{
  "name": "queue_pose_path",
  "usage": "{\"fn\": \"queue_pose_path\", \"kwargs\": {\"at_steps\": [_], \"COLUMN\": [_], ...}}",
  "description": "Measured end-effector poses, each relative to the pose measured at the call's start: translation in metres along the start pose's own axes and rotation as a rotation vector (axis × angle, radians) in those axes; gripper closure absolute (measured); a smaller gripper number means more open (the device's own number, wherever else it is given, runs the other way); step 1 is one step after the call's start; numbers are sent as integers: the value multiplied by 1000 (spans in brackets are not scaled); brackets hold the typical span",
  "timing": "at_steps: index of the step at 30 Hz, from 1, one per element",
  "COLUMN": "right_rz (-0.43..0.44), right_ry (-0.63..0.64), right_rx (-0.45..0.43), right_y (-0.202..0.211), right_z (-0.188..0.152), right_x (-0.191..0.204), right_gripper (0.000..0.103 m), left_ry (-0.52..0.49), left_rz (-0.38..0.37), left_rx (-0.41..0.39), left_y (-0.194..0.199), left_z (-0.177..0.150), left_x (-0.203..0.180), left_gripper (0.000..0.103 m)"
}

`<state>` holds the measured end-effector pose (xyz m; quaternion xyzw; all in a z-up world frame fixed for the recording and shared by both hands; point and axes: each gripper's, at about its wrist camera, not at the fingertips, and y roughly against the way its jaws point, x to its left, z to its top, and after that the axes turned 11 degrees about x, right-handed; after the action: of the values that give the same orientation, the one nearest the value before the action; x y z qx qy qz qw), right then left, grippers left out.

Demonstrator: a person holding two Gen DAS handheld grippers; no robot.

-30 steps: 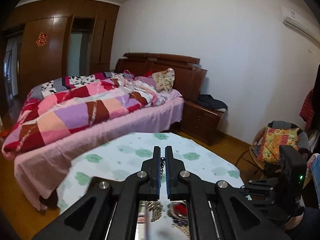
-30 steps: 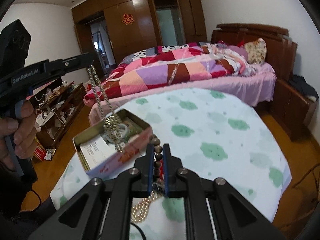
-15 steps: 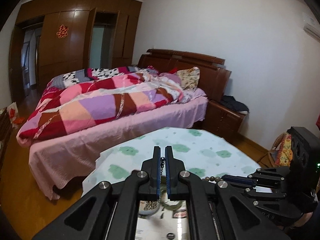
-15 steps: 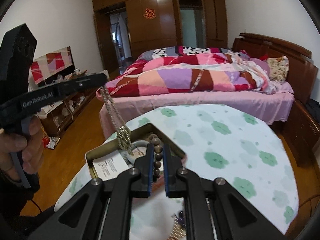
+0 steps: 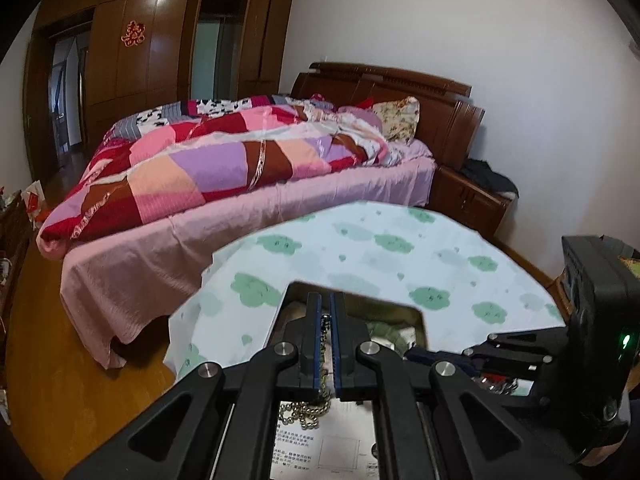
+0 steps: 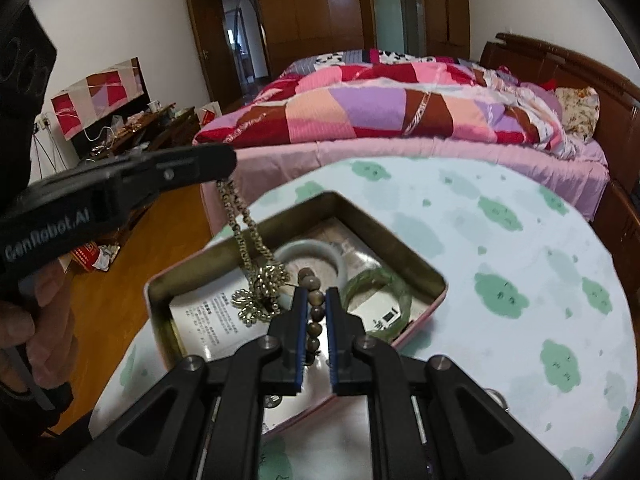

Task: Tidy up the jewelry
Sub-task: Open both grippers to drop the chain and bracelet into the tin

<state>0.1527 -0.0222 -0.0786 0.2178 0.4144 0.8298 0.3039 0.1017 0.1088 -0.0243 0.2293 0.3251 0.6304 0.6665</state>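
Left gripper (image 6: 224, 168) closed on gold ball chain (image 6: 256, 280), chain hanging down, lower end bunched on leaflet (image 6: 208, 320) inside open tin box (image 6: 432, 276)

Right gripper (image 6: 316, 300) closed on brown bead bracelet (image 6: 314, 312), beads strung between pads over box interior

Pale jade bangle (image 6: 312, 252) and green bangle (image 6: 384, 284) lying in box, side by side

Box on round table with green-cloud cloth (image 6: 500, 240); bed with patchwork quilt (image 6: 380, 108) behind

Hand (image 6: 44, 320) on left gripper handle

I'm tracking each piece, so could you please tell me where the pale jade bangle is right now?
In the right wrist view, the pale jade bangle lies inside the open tin box, toward its middle, beside the green bangle.
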Motion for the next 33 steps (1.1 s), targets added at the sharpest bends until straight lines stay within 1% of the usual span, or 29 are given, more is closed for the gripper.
{"fn": "queue_pose_path", "kwargs": {"at_steps": [6, 8, 9, 11, 12, 13, 14, 15, 16, 17, 19, 21, 24, 29, 33], "right_rz": [0, -1, 2, 0, 1, 8, 24, 22, 14, 12, 21, 15, -1, -77, -123], "right_ry": [-17, -22, -28, -40, -48, -62, -70, -79, -87, -90, -99, -116, -168, -271, -314], "right_rx": [30, 36, 40, 40, 37, 31, 9, 0, -6, -8, -17, -25, -32, -17, -1], "right_y": [-8, -10, -12, -12, -11, -9, -5, -2, 0, 3, 12, 21, 38, 62, 69], "right_z": [-5, -7, -7, -9, -9, -11, -12, -13, -14, -15, -21, -29, -48, -90, -116], "right_x": [-6, -8, -9, -10, -11, -13, -14, -14, -15, -15, -20, -28, -48, -85, -96], "right_gripper": [91, 89, 85, 73, 57, 42, 37, 35, 35, 35, 35, 35, 34, 33, 33], "left_ry": [14, 10, 8, 6, 6, 10, 15, 23, 29, 33, 39, 41, 38, 2, -43], "left_rz": [5, 22, 23, 26, 36, 51, 62, 72, 75, 64, 54, 72, 65, 55, 41], "left_rx": [71, 85, 96, 111, 120, 125, 123, 111, 89, 66, 74, 73, 69, 68, 71], "left_y": [-25, -30, -31, -34, -34, -34, -34, -31, -27, -22, -20, -17, -14, -12, -7], "left_z": [-12, -15, -16, -18, -19, -20, -21, -22, -23, -24, -24, -25, -28, -33, -39], "left_x": [6, 6, 6, 5, 5, 5, 6, 7, 8, 9, 9, 8, 2, -21, -48], "left_gripper": [99, 99, 99, 98, 91, 72, 59, 37, 30, 30, 29, 29, 29, 29, 29]}}
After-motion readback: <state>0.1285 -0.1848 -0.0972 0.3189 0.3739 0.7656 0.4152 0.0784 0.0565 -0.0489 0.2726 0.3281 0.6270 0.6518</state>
